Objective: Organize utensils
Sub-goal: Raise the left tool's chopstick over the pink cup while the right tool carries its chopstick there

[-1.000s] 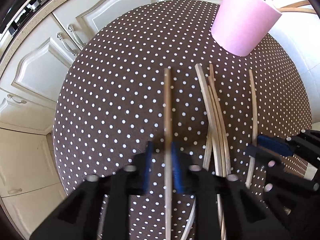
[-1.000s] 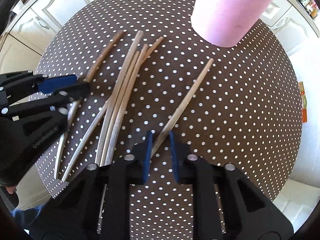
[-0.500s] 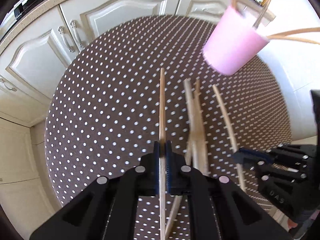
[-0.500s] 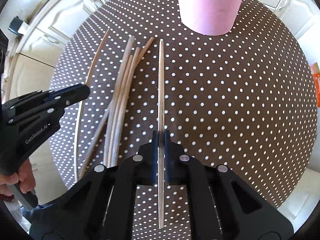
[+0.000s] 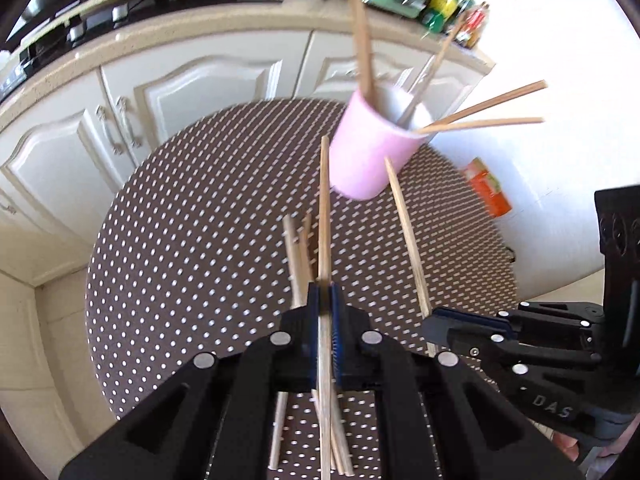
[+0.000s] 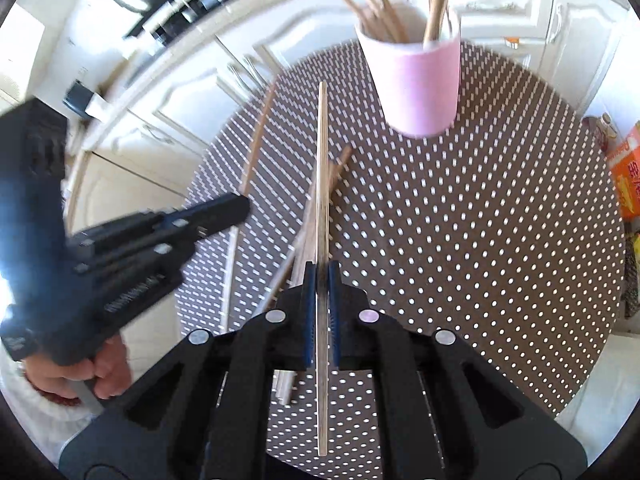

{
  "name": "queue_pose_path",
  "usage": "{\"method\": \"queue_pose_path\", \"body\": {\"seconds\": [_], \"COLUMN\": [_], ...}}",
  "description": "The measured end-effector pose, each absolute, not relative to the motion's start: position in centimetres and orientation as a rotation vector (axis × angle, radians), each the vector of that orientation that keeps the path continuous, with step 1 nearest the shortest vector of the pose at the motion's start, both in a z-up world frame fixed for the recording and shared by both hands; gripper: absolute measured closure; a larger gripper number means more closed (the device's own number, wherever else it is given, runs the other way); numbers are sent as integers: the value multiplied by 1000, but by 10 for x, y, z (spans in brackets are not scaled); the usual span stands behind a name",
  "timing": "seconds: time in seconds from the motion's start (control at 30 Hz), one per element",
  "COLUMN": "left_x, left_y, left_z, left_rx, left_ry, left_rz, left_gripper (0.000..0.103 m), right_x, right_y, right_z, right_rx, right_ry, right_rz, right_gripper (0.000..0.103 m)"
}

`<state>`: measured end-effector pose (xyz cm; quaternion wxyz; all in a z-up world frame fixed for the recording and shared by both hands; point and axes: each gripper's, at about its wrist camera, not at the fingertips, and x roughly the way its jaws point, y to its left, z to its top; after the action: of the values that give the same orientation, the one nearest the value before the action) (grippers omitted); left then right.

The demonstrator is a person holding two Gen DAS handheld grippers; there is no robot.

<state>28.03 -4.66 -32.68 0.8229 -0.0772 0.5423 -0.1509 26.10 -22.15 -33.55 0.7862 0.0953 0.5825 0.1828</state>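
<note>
The round table (image 6: 500,240), covered in a brown cloth with white polka dots, has broad bare cloth to the right of the right gripper's jaws, while white cabinet doors (image 5: 208,84) stand close behind its far edge. The left gripper (image 5: 325,312) is clamped on a thin wooden chopstick (image 5: 324,208) that runs straight out between its blue pads toward the pink cup (image 5: 370,152) just ahead and to the right. The right gripper (image 6: 320,292) is pinched shut on another chopstick (image 6: 321,168), with the cup (image 6: 420,80) ahead and right of its tip. Loose chopsticks (image 6: 308,216) lie on the cloth under and left of those jaws. The smooth cup already holds several sticks.
</note>
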Motion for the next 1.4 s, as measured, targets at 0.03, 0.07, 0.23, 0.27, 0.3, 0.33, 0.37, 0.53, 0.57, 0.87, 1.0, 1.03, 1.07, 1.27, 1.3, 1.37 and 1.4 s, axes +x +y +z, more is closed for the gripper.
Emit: {"method": "queue_pose_path", "body": {"seconds": [0.03,0.07,0.23,0.27,0.3,0.33,0.37,0.53,0.57,0.87,1.0,1.03,1.07,1.27,1.3,1.37,1.4], "left_x": [277,274,272,273,273,274,275,283,287,332,354,361,367,400,402,409,412], "left_y": [-50,-54,-61,-60,-62,-63,-65,-72,-73,-96,-104,-106,-109,-124,-126,-130,-132], "left_z": [-319,-311,-280,-275,-269,-261,-254,-218,-212,-165,-158,-158,-158,-173,-176,-184,-187], "left_rx": [-162,-159,-166,-169,-170,-172,-171,-184,-189,-212,-214,-215,-212,-201,-197,-193,-195], "left_ry": [1138,1124,1047,1031,1016,996,976,863,844,694,643,633,620,570,562,545,537], "left_rz": [-332,-340,-375,-382,-388,-395,-399,-426,-427,-410,-381,-372,-361,-310,-300,-286,-279], "left_gripper": [97,97,97,97,97,97,97,97,97,97,97,97,97,97,97,97,97], "right_x": [259,259,254,255,255,255,255,264,266,308,332,339,344,375,381,392,395], "right_y": [-224,-225,-237,-238,-239,-240,-244,-264,-267,-310,-323,-326,-329,-340,-340,-340,-339], "right_z": [-327,-321,-275,-265,-261,-254,-245,-197,-189,-140,-129,-127,-126,-131,-135,-146,-149], "right_rx": [215,222,255,262,270,276,280,324,332,375,375,372,365,353,342,331,325], "right_ry": [1232,1215,1125,1103,1086,1068,1042,921,903,747,706,694,680,634,628,633,630], "right_rz": [398,402,411,413,415,419,422,430,427,411,409,407,402,398,401,415,419], "right_gripper": [97,97,97,97,97,97,97,96,96,96,96,96,97,96,96,96,96]}}
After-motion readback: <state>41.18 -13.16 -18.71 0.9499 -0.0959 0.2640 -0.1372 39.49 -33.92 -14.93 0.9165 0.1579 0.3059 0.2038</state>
